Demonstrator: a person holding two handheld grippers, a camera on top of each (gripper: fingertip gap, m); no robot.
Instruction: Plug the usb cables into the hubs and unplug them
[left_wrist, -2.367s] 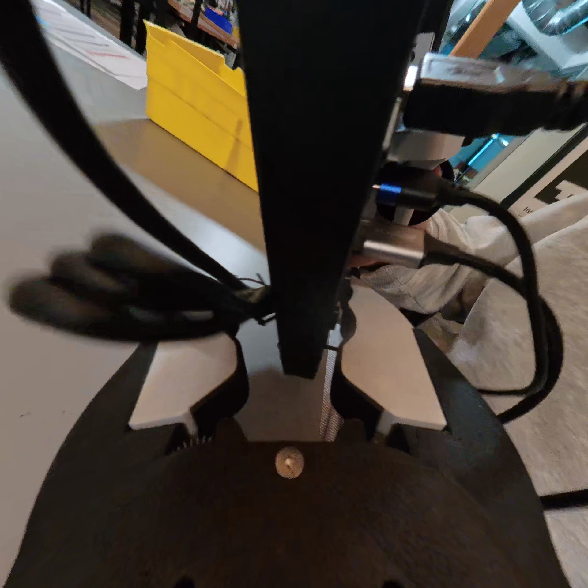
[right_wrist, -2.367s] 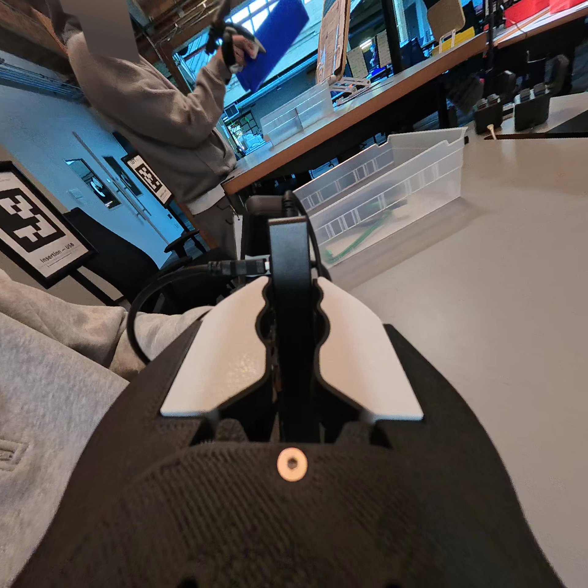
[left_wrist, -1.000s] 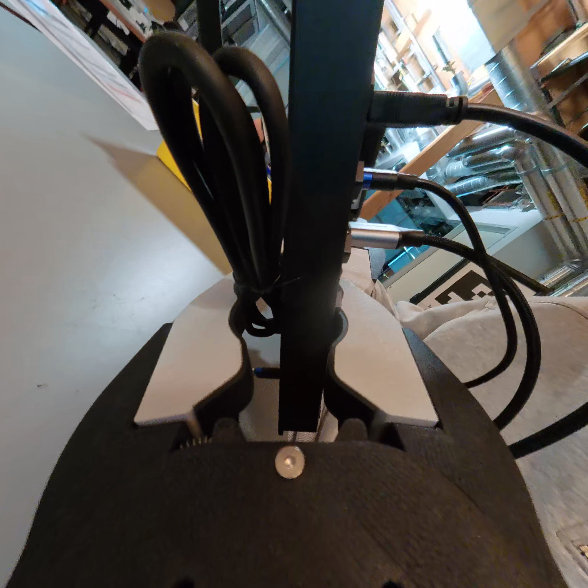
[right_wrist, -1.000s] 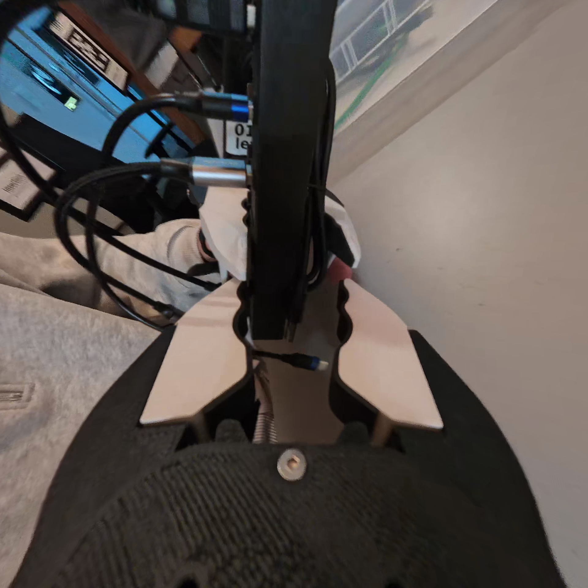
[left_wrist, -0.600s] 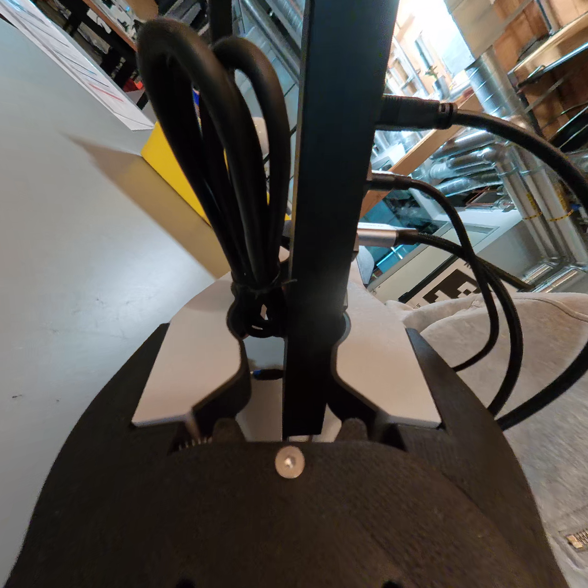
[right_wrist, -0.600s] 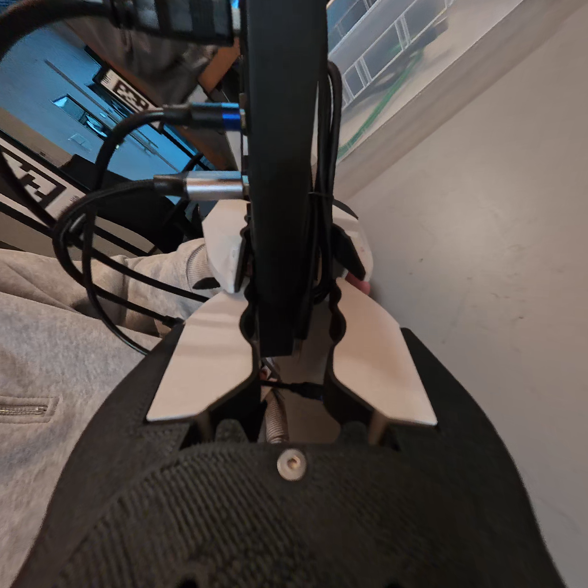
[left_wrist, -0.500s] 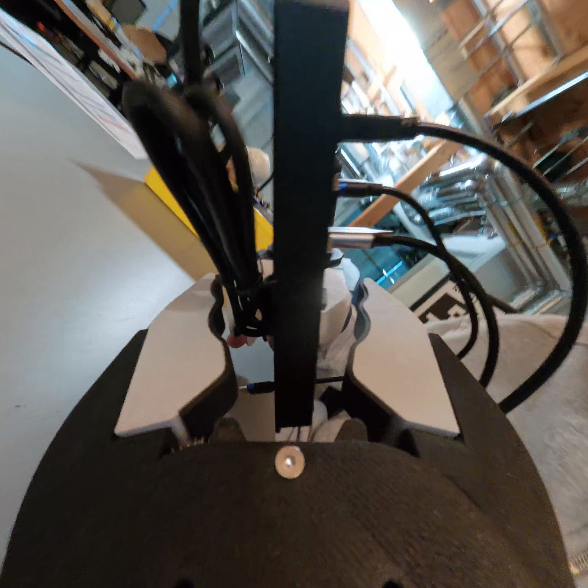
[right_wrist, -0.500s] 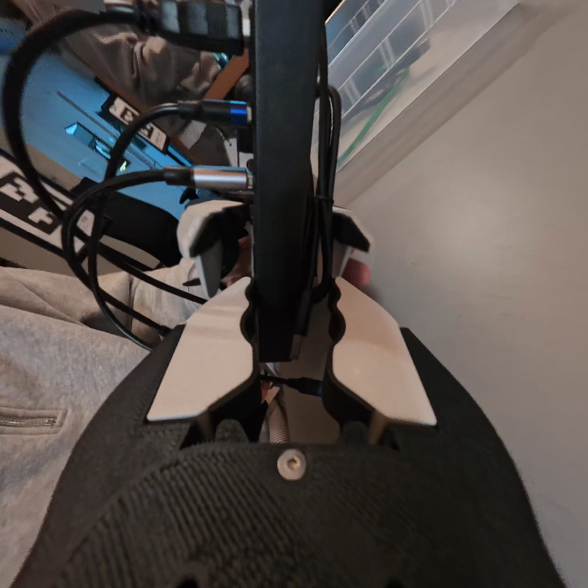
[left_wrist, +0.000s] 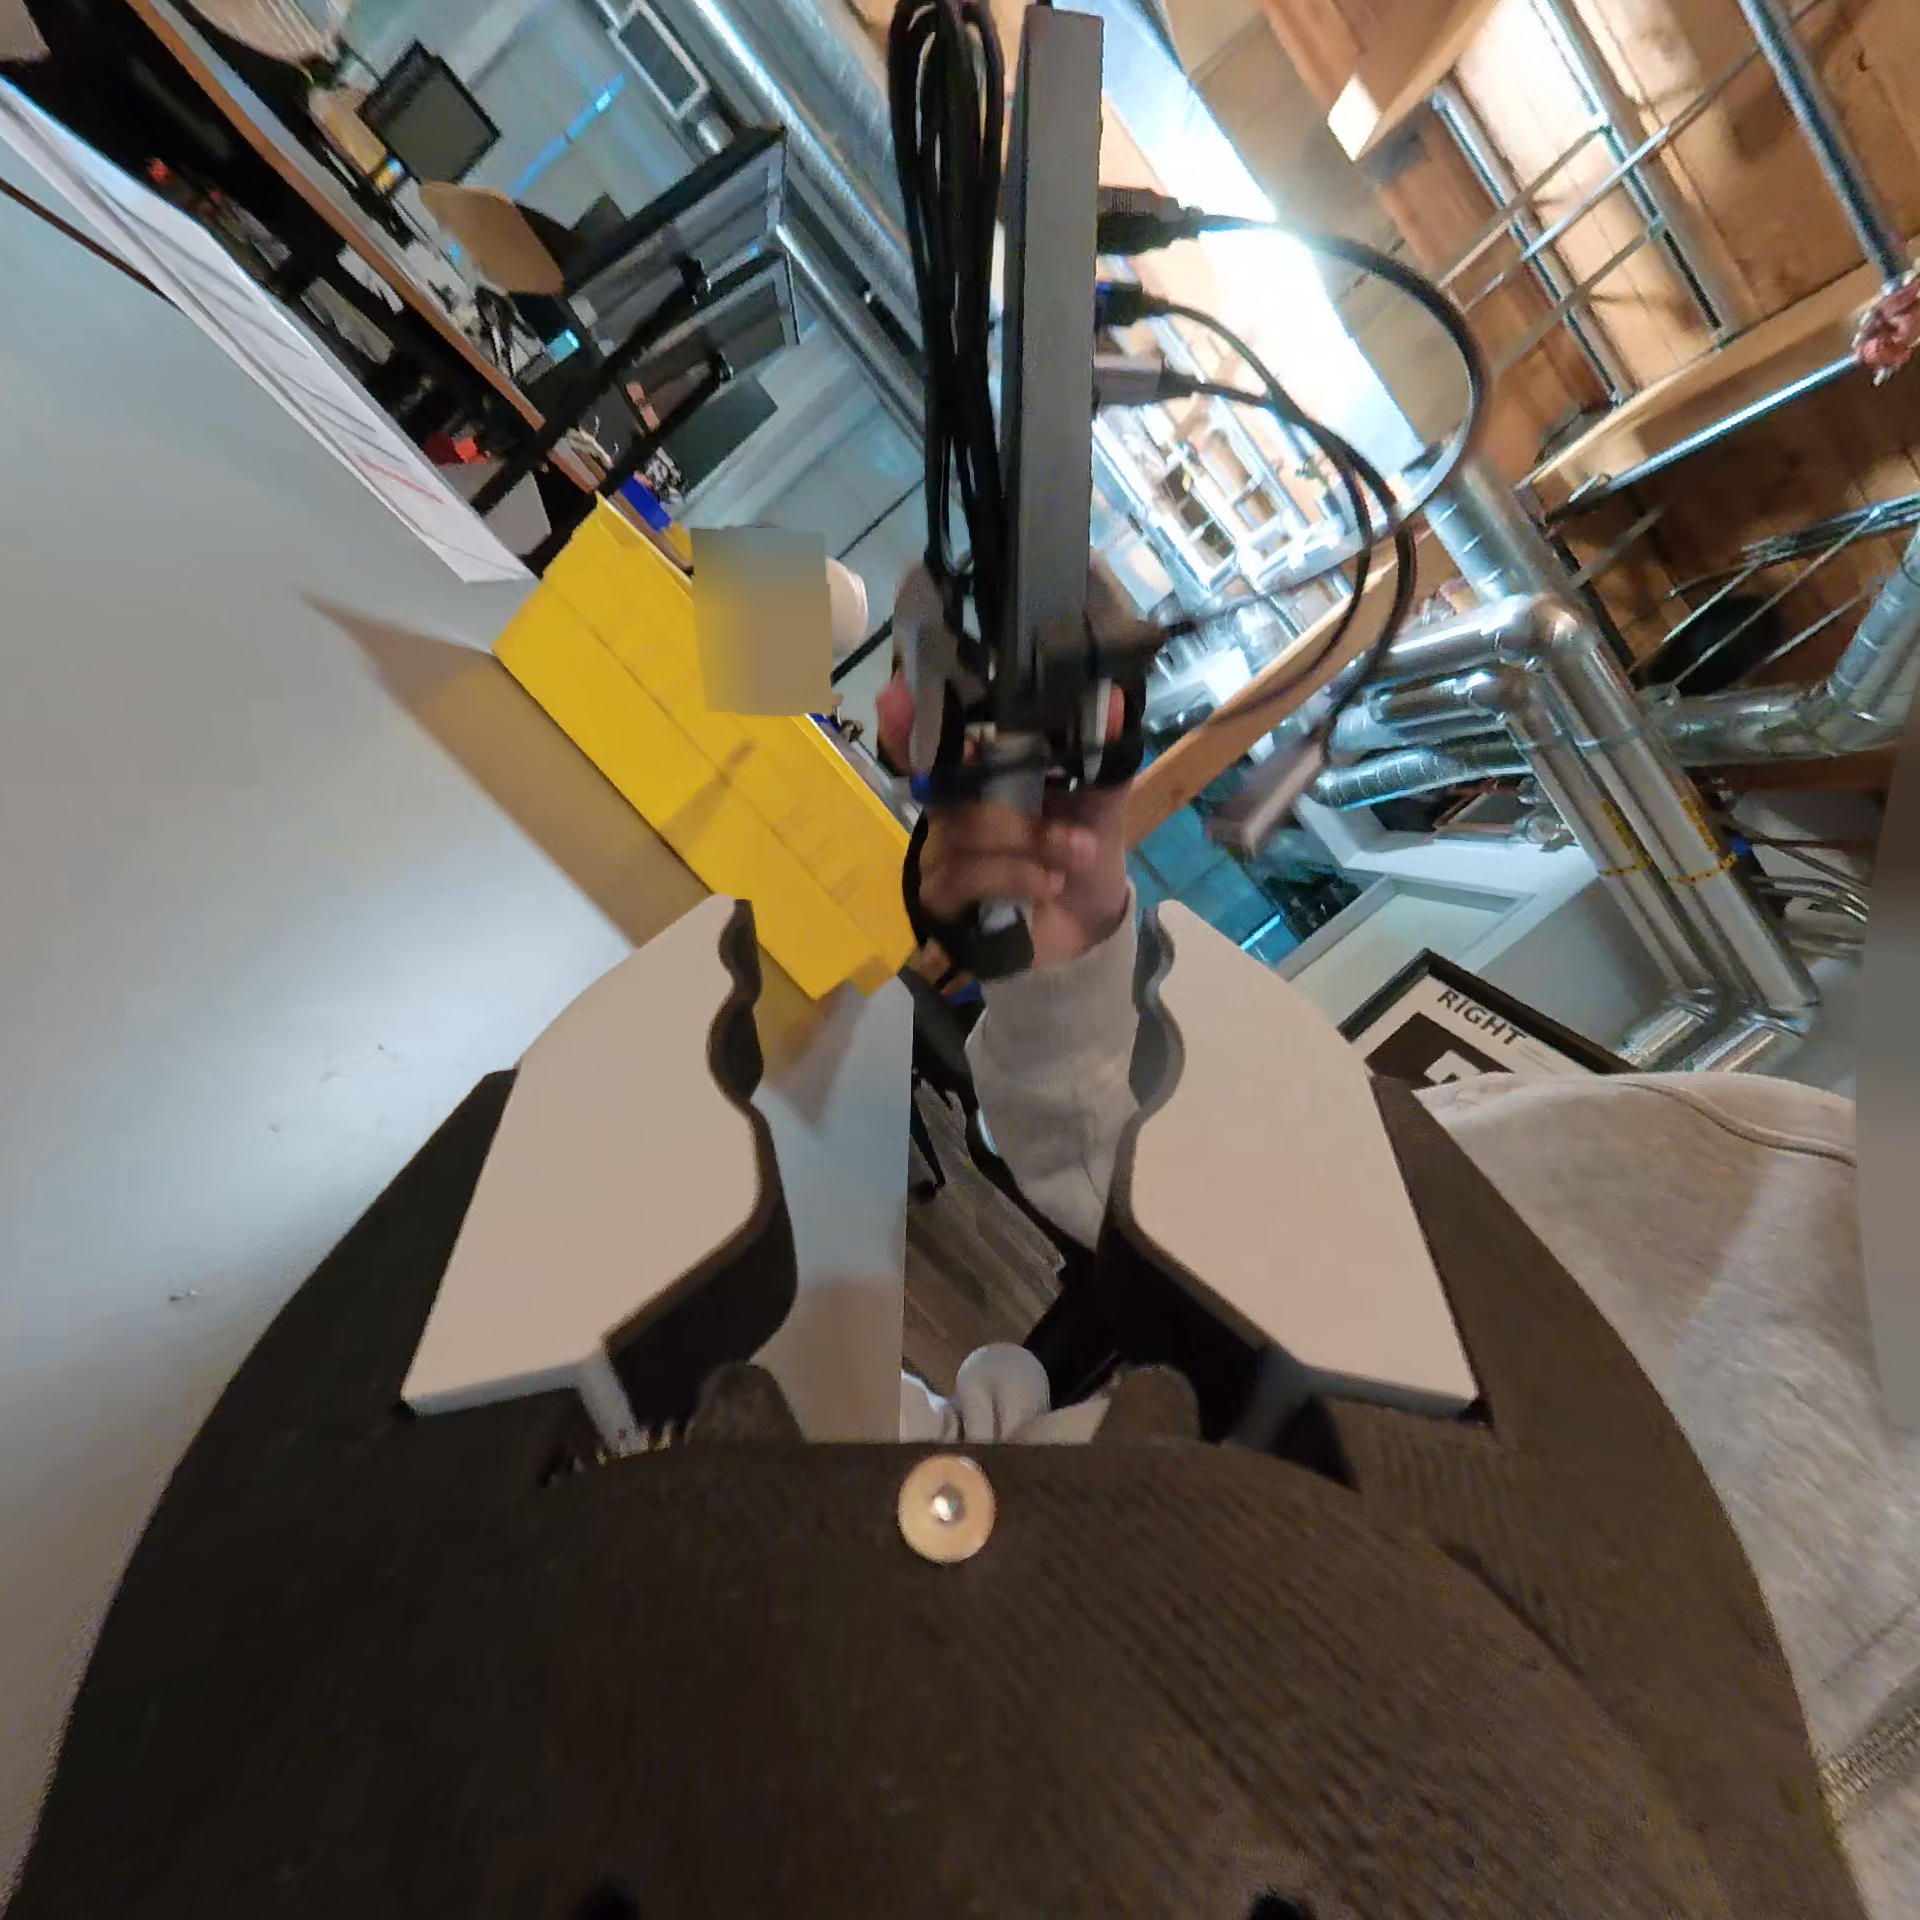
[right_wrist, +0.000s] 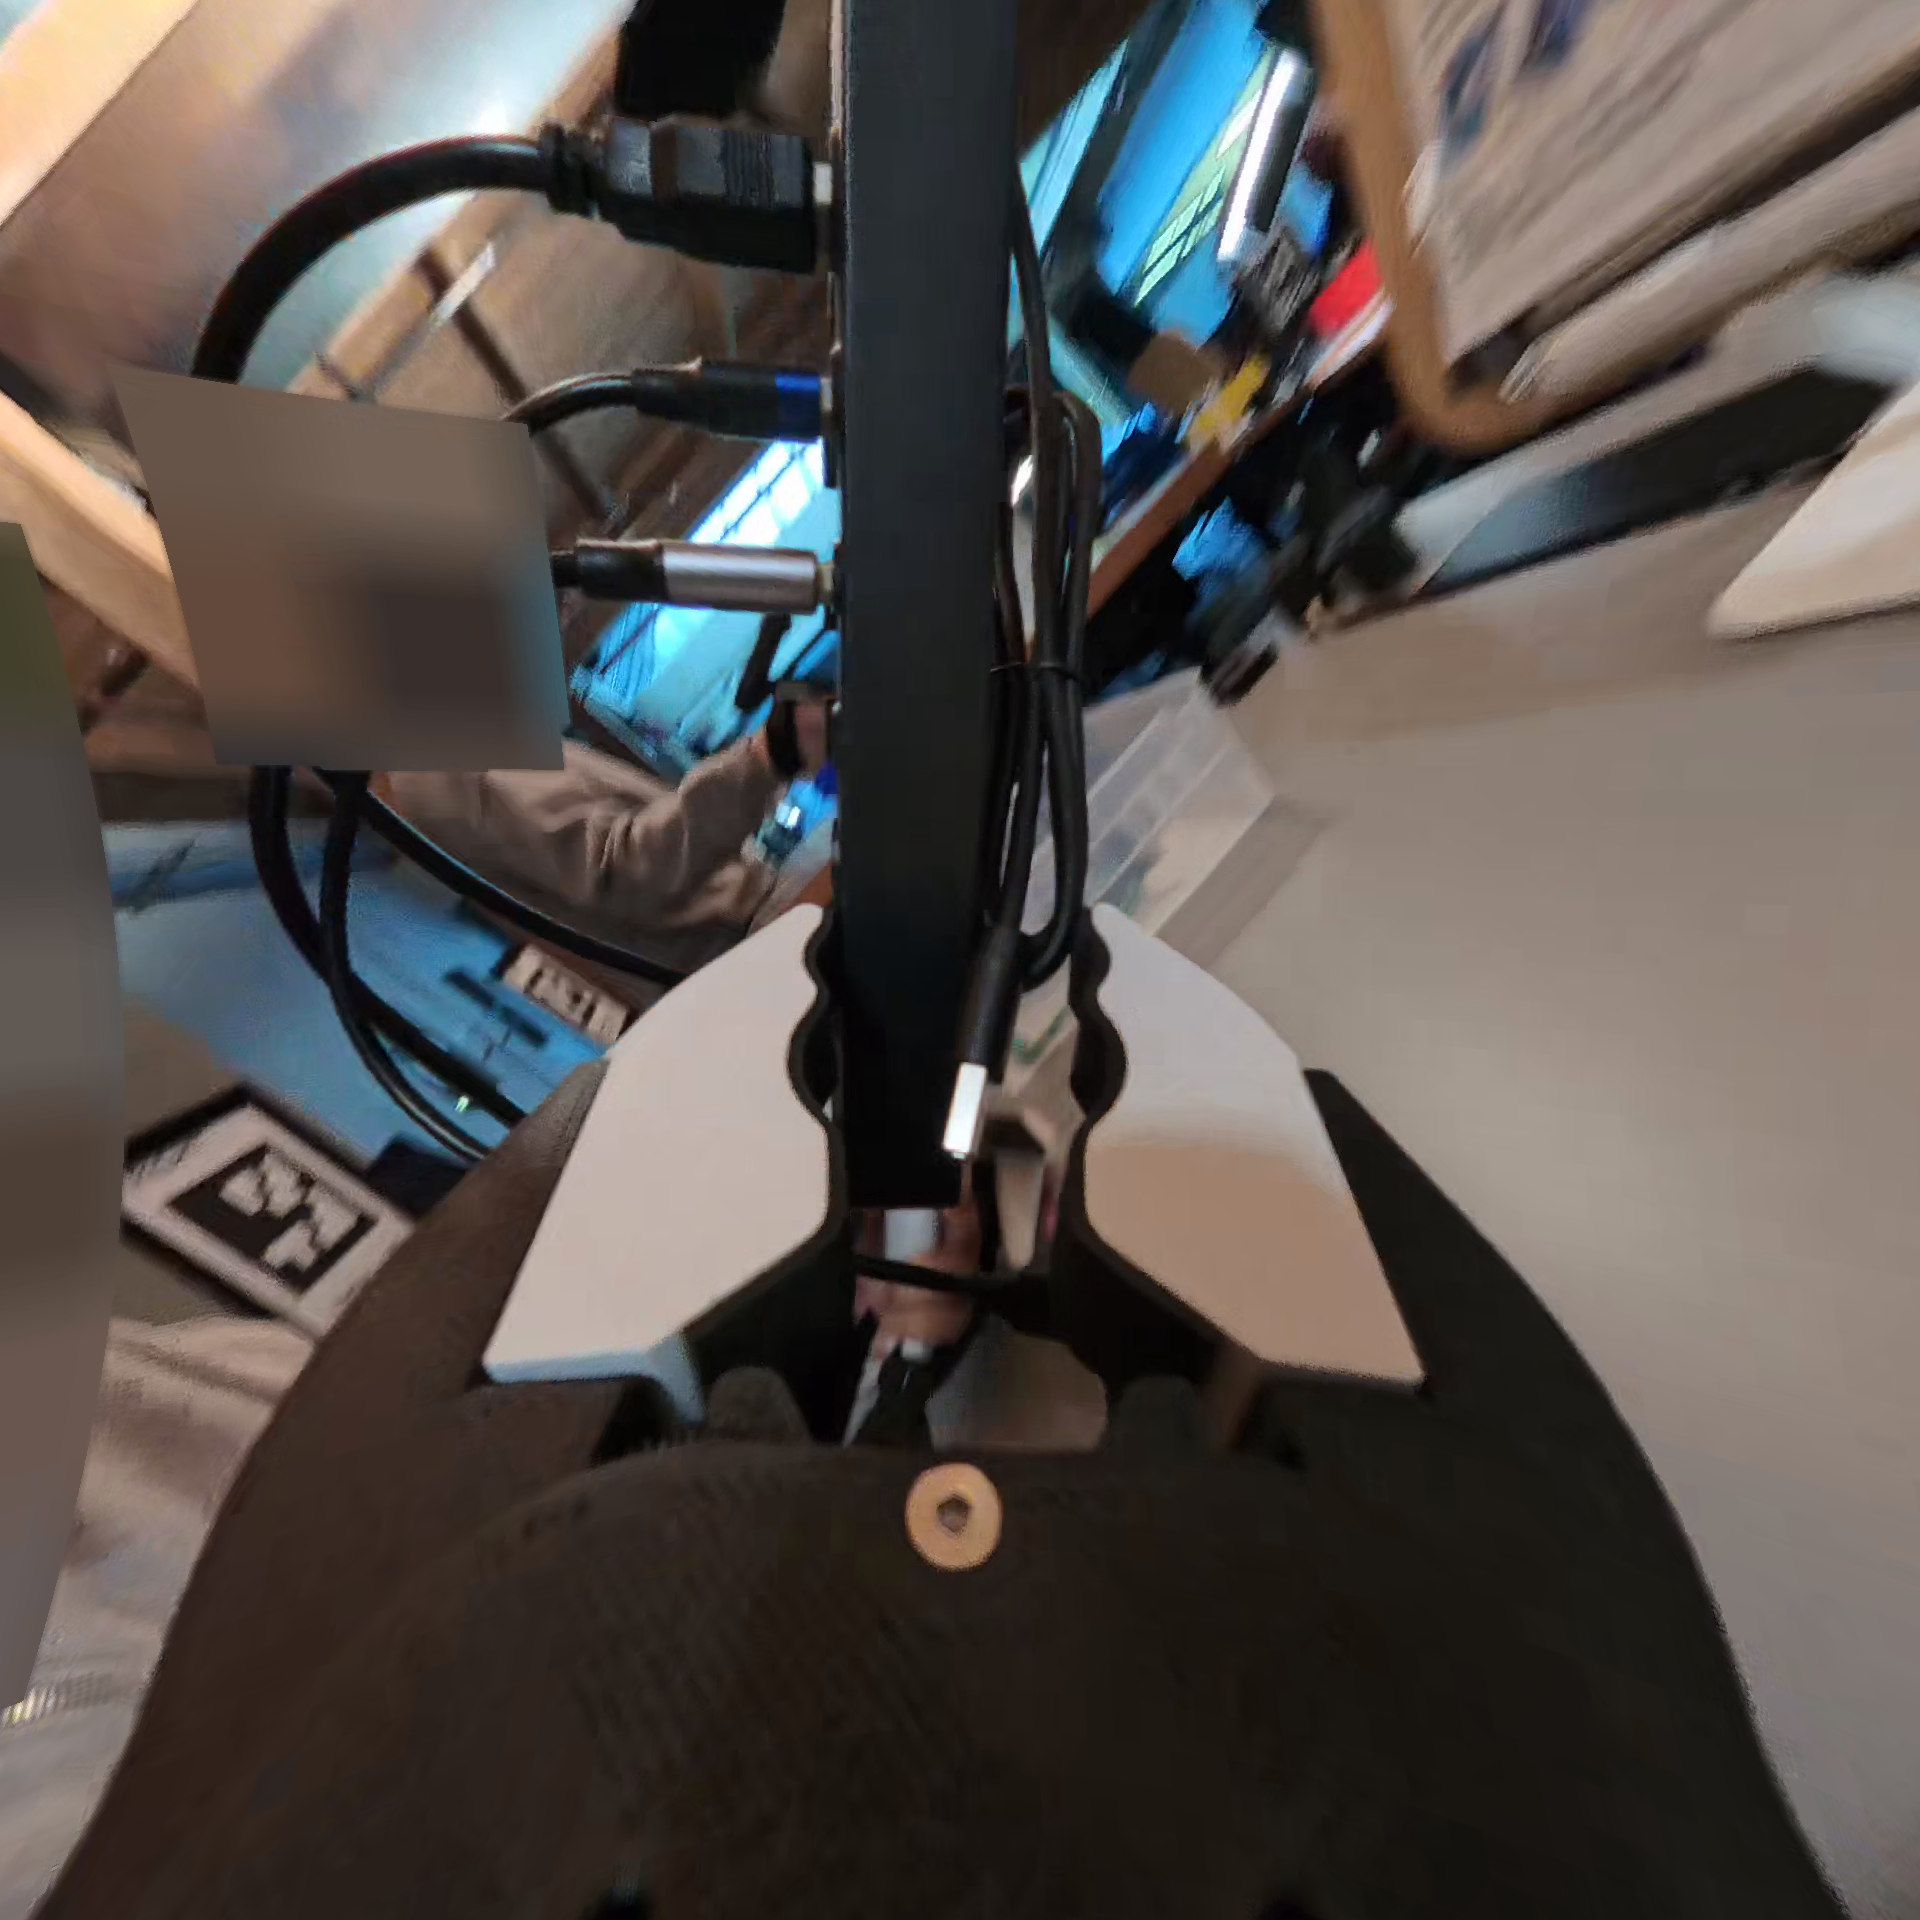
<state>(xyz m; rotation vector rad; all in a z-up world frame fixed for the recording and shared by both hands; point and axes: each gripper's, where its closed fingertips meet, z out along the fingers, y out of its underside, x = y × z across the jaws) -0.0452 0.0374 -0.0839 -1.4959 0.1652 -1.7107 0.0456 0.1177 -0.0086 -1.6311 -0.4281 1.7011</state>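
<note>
Gripping the black hub (right_wrist: 914, 644) edge-on: right gripper (right_wrist: 951, 940), fingers narrowed around its lower end. Three plugged cables (right_wrist: 717, 577) project from the hub's left side; a bundled cable (right_wrist: 1049, 727) hangs right, apparently loose. Left gripper (left_wrist: 940, 920): spread wide, empty, well apart from the hub.

A framed black-and-white marker sign (left_wrist: 1475, 1049) stands just to the right of the open left gripper (left_wrist: 945, 925), with a short line of capital letters along its top edge. A white printed sheet (left_wrist: 312, 416) lies on the desk (left_wrist: 208, 831) far ahead and to the left, its lines too small to read. Low to the left of the right gripper (right_wrist: 956, 920), which grips the black hub (right_wrist: 914, 623), a similar framed marker sign (right_wrist: 270, 1226) shows; its print is blurred.
</note>
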